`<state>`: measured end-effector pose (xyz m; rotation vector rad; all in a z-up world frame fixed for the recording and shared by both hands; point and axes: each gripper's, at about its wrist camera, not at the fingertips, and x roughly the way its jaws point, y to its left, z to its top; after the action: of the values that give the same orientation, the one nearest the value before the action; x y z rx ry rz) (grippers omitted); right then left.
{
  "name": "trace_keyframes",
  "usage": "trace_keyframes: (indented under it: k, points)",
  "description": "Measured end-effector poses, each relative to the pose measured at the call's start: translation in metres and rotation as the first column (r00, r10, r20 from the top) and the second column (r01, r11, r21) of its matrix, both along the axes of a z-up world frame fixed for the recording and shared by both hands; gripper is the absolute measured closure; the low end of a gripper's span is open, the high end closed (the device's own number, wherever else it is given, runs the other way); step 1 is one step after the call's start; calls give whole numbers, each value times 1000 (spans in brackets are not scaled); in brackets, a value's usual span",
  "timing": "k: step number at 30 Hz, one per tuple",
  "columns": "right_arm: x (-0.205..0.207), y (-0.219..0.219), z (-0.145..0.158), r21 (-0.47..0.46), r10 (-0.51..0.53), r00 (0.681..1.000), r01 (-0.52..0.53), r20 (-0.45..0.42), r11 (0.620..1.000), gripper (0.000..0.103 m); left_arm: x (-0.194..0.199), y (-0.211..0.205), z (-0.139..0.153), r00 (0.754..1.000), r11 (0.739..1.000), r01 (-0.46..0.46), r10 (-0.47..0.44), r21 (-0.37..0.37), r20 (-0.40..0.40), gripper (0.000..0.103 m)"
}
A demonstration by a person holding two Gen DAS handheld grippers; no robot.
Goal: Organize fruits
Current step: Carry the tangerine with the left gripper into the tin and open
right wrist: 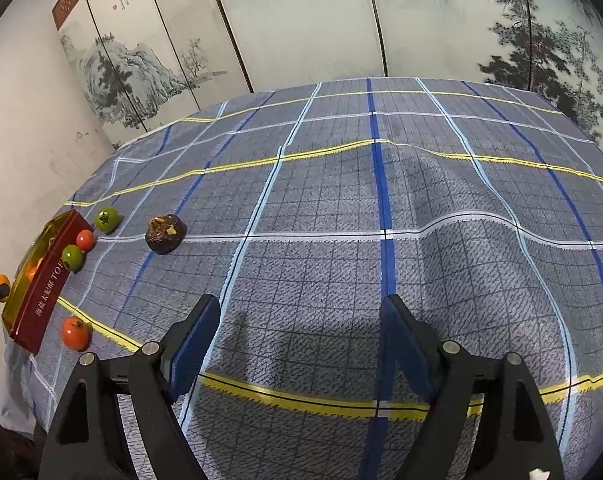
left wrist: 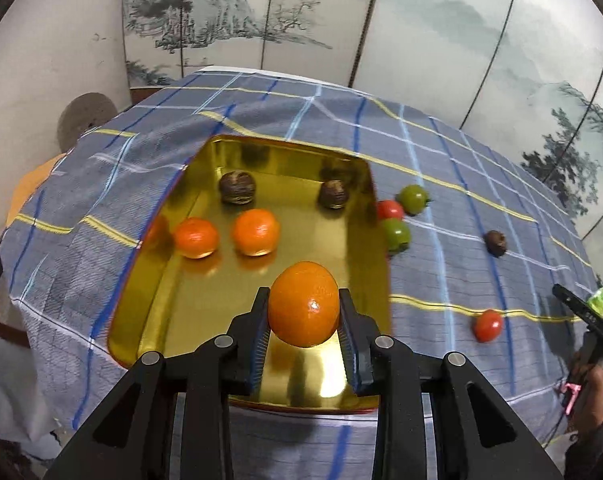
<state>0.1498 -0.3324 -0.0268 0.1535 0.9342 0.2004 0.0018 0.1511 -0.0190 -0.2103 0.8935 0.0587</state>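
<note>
**Already over the tin: the orange sits between the left fingers, the loose fruit lies nearer the right hand**

Squarely between the two blue-padded fingers of the left hand-held gripper sits a round orange mandarin, both pads touching its sides, so this hand-held gripper is closed on the fruit. It hangs over the near end of the shallow gold metal tin, which rests on the bench under a blue-grey checked cloth. Farther in, the tin holds two more orange mandarins side by side and, beyond them, two dark brown mangosteens near the far wall.

From the held mandarin, bare gold floor lies straight ahead and slightly left, between it and the mandarin pair. Being round, the fruit has no long axis to line up. I judge the step in hand to be setting it down in that gap.

Outside the tin, on the cloth to its right, lie a green tomato, a red tomato and a second green tomato against the tin's wall, a lone dark mangosteen farther right, and a red tomato nearer.

The right hand-held gripper is spread wide and holds nothing. It hovers over bare cloth, with those loose fruits to its far left; it looks the nearer hand for the lone mangosteen.
</note>
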Motion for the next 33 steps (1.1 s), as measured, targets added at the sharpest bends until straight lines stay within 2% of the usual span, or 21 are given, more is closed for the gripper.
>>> trace_keyframes:
  k: [12, 33]
  points:
    - [4, 5, -5, -42, -1, 1000, -1, -31, 999, 19, 7, 7, -11, 1000, 997, -9, 8, 70, 13, 70]
    - [6, 10, -8, -81, 0, 999, -3, -46, 997, 13, 18, 20, -27, 1000, 992, -26, 26, 125, 6, 70]
